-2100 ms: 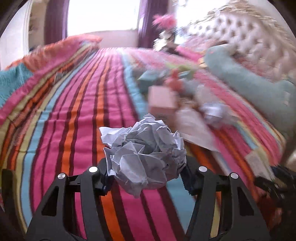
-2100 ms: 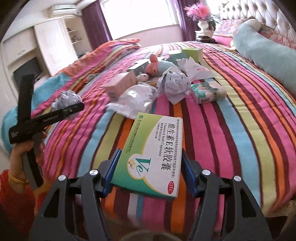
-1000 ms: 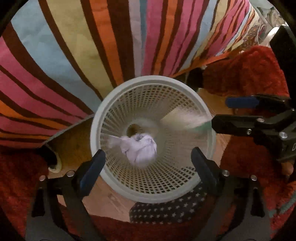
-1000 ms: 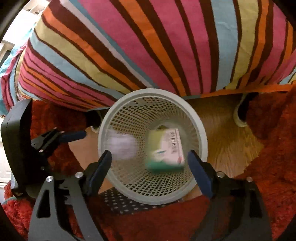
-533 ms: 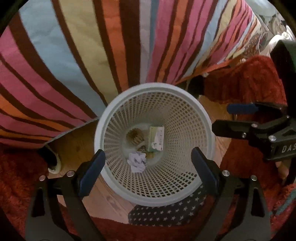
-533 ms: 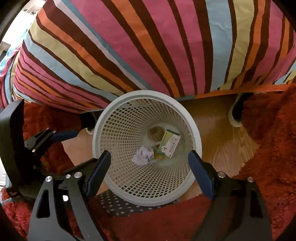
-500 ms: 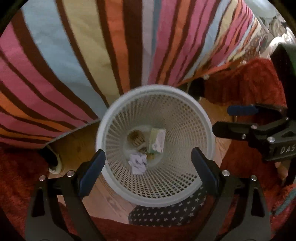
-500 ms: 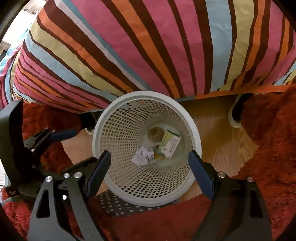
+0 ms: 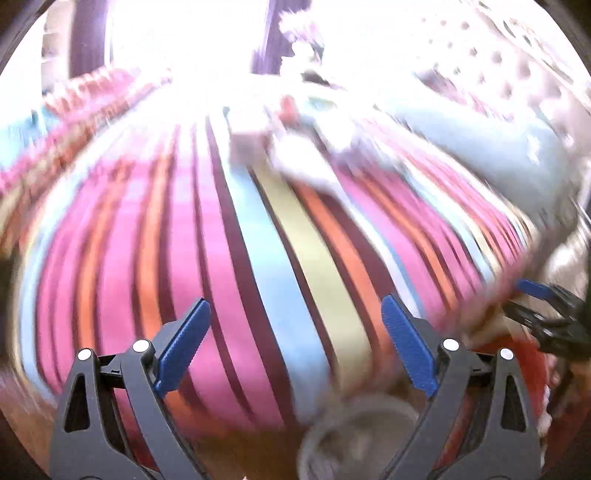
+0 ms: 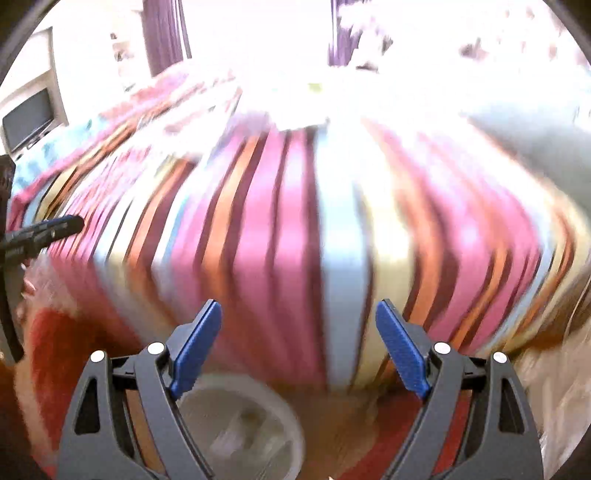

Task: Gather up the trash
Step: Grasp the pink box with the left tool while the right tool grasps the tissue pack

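Observation:
Both views are blurred by motion. My left gripper (image 9: 295,343) is open and empty, raised in front of the striped bedspread (image 9: 229,236). My right gripper (image 10: 298,339) is open and empty too. The white mesh trash basket sits at the bottom of both views (image 9: 362,435) (image 10: 240,424), below the grippers, with blurred trash inside. A pile of trash, boxes and crumpled paper, lies far up the bed (image 9: 280,133), washed out by light. The right gripper shows at the right edge of the left wrist view (image 9: 550,317); the left gripper shows at the left edge of the right wrist view (image 10: 40,232).
A long pale blue-green pillow (image 9: 491,147) lies along the right of the bed by a tufted headboard (image 9: 498,55). Purple curtains (image 10: 166,33) flank a bright window. A red fuzzy sleeve or rug (image 10: 62,339) lies beside the basket. A TV screen (image 10: 27,122) stands far left.
Both grippers dropped the crumpled paper and the green box into the basket, and have now swung up from above the basket to face the bed.

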A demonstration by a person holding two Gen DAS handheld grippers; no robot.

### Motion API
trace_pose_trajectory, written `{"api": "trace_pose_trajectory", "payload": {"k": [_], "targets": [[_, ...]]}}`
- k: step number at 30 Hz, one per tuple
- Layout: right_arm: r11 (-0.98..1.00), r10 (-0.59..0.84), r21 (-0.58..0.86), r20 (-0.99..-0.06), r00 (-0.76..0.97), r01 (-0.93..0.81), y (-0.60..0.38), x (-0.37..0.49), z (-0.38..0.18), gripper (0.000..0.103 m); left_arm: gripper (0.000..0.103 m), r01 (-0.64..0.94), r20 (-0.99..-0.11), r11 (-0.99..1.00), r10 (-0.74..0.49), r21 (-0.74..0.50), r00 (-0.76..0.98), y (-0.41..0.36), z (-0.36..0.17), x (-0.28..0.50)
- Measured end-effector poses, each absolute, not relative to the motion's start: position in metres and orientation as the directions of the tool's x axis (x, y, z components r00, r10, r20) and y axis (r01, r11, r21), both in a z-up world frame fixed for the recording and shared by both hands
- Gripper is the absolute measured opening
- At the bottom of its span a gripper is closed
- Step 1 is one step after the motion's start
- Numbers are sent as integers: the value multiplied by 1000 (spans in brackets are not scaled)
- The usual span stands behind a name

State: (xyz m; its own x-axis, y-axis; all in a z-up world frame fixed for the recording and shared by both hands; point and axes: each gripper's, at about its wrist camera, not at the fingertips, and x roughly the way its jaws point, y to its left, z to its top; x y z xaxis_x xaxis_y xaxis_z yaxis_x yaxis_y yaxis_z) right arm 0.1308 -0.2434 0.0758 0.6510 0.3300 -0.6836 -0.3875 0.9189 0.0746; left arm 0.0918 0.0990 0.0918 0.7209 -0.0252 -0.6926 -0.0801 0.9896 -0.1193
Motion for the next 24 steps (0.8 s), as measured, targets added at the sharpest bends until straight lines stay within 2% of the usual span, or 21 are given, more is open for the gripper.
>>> {"api": "trace_pose_trajectory", "payload": {"k": [4,10,13,24], "targets": [[930,314,50,-624,715,-365,-227,191,97,81,91,-182,-655,979,77,-94,752,125,111,172],[896,294,-59,-666,686,-441,-175,278,83,81,91,-231,-703,953,27,-196,710,149,98,264],[872,279,-102,-699,658,-479,-159,311,72,81,91,-245,-729,952,35,-184,684,153,87,286],[869,278,-69,-750,600,-489,-138,364,62,81,91,-246,-770,957,41,-153,637,164,70,343]]}}
